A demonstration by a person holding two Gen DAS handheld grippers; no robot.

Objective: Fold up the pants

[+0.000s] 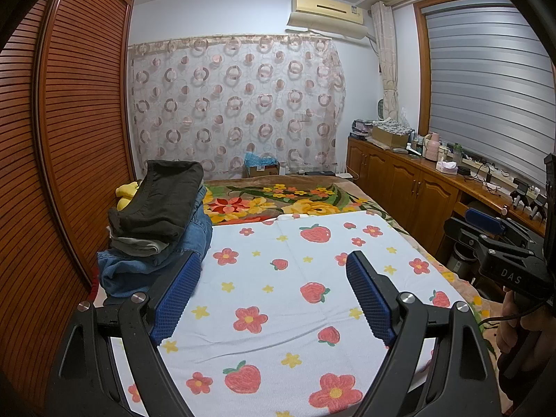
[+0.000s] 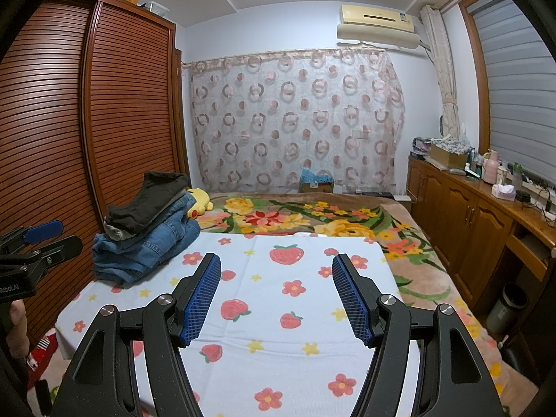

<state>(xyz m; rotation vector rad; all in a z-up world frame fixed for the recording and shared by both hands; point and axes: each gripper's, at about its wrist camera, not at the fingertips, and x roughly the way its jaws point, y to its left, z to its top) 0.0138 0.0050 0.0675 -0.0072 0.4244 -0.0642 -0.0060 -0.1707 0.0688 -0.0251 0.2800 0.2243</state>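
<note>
The jeans [image 2: 153, 243] are rough blue denim. The sheet [image 2: 278, 299] is matt woven cloth. The wardrobe [image 2: 104, 104] is glossy slatted wood. The tongs [image 2: 276, 297] are matt black plastic.

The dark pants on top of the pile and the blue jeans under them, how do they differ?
The dark pants are plain blackish-brown cloth; the blue jeans are faded denim with visible seams. The dark pants sit at the top of the pile, the blue jeans at the bottom, with a grey garment between them. The dark pants make a smaller bundle; the blue jeans spread wider onto the strawberry sheet. Both are folded and untouched by either gripper.
</note>
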